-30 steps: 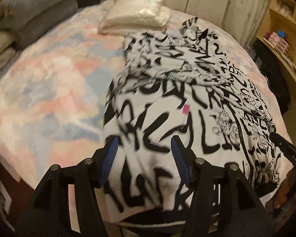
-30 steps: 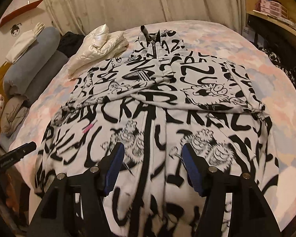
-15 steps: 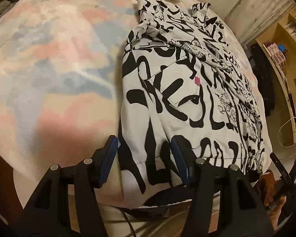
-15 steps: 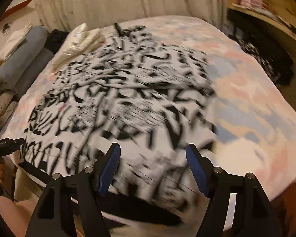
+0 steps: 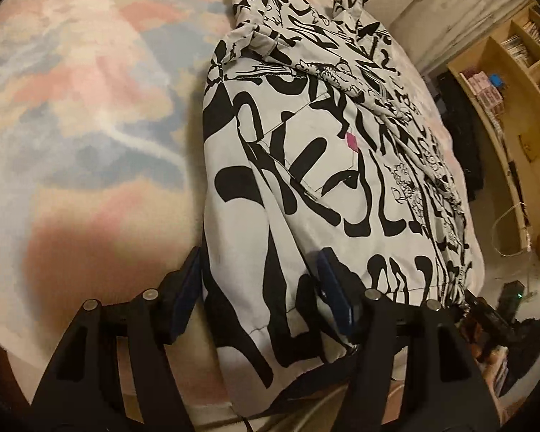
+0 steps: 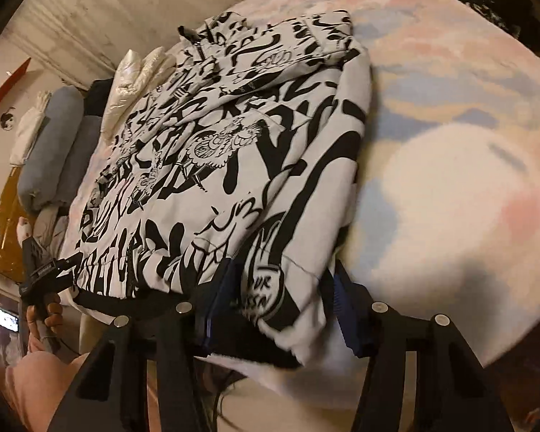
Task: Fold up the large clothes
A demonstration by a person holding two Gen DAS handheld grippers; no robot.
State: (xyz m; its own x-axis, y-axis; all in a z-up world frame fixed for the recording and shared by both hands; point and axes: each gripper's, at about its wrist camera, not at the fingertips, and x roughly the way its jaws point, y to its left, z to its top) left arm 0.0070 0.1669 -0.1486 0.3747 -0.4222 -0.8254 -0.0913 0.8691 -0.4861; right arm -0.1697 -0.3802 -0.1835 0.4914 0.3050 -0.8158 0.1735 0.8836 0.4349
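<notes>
At the bed point(image 5: 90, 115) edge, both spread grippers, left point(image 5: 262, 298) and right point(image 6: 280, 302), are straddling the jacket point(image 5: 306, 180) hem corners.

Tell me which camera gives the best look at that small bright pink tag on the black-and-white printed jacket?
The left wrist view. There the small bright pink tag sits sharp and unobstructed on the black-and-white printed jacket, beside a stitched pocket seam. In the right wrist view I cannot pick it out; the jacket lies at a steep angle there, its far side blurred.
</notes>
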